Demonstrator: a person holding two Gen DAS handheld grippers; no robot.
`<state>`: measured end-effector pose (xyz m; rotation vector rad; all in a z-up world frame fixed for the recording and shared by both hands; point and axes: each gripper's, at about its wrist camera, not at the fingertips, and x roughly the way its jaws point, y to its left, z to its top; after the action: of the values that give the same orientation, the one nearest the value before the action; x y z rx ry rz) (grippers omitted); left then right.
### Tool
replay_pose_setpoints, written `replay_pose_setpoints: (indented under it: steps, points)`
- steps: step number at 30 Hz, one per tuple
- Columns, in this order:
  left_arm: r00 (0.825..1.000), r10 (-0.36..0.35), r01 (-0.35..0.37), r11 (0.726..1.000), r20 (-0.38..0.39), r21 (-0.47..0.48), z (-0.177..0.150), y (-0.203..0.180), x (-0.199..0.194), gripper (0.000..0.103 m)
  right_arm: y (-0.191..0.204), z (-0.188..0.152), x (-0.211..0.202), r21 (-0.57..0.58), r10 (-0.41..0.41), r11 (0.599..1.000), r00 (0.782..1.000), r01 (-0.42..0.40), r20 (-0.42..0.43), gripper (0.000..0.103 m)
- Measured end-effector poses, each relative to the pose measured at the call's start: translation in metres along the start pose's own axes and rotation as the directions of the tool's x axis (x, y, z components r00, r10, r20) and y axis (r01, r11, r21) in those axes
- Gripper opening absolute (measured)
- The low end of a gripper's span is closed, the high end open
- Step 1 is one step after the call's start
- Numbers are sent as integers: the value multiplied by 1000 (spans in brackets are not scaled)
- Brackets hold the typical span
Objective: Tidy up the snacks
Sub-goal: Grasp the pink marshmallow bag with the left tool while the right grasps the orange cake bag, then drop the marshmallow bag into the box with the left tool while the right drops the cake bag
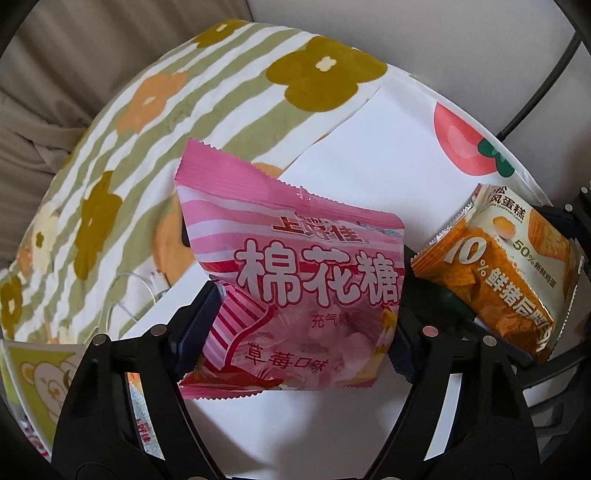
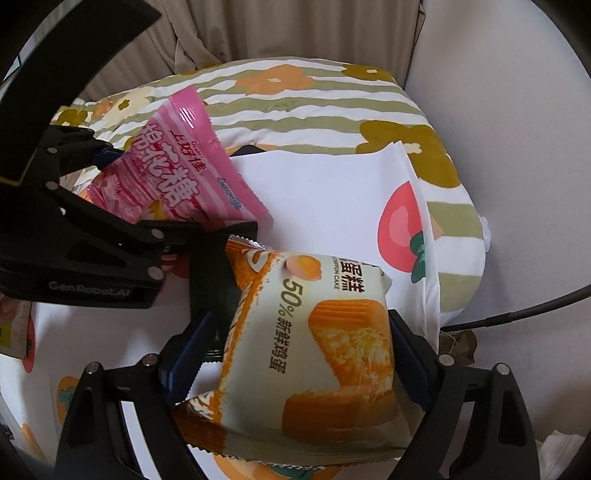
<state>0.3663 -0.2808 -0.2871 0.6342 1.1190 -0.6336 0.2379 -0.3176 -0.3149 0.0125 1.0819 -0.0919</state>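
Note:
My left gripper (image 1: 295,325) is shut on a pink marshmallow packet (image 1: 291,280) and holds it above a white cloth with peach prints (image 1: 388,173). My right gripper (image 2: 299,354) is shut on an orange and cream chiffon cake packet (image 2: 317,343), also held above the cloth. In the left wrist view the cake packet (image 1: 506,266) hangs at the right. In the right wrist view the pink packet (image 2: 184,170) and the left gripper (image 2: 144,192) are at the left, close to the cake packet.
A flowered, green-striped cushion (image 1: 155,122) lies under and behind the white cloth. A snack box with a bear drawing (image 1: 40,376) sits at lower left in the left wrist view. A beige sofa back (image 2: 295,29) and a dark cable (image 2: 517,314) lie beyond.

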Motion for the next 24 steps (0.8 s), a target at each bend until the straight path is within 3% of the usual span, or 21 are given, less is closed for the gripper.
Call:
replay_pose_setpoints:
  steps: [3,4,5,8,16,24]
  points:
    - [1000,4,-4,1000,-7,-11,-4,1,-1,78,2,0,1,-9,-15,1000,1000,15,-1,85]
    - [1000,6,-6,1000,-8,-14,-5,2,-2,78,1,0,1,-11,-19,1000,1000,19,0,81]
    - [1000,9,-9,1000,-11,-20,-8,2,-2,78,0,-1,3,-9,-7,1000,1000,7,-10,69]
    - [1000,9,-10,999,-18,-43,-14,5,-4,77,-1,-1,4,-7,2,1000,1000,-2,-11,66]
    - [1000,18,-18,996,-3,-87,-27,10,-16,75,1,-1,-2,-8,5,1000,1000,-5,3,63]
    - [996,27,-16,992,86,-123,-37,18,-64,75,13,0,-42,-1,-13,1000,997,13,74,63]
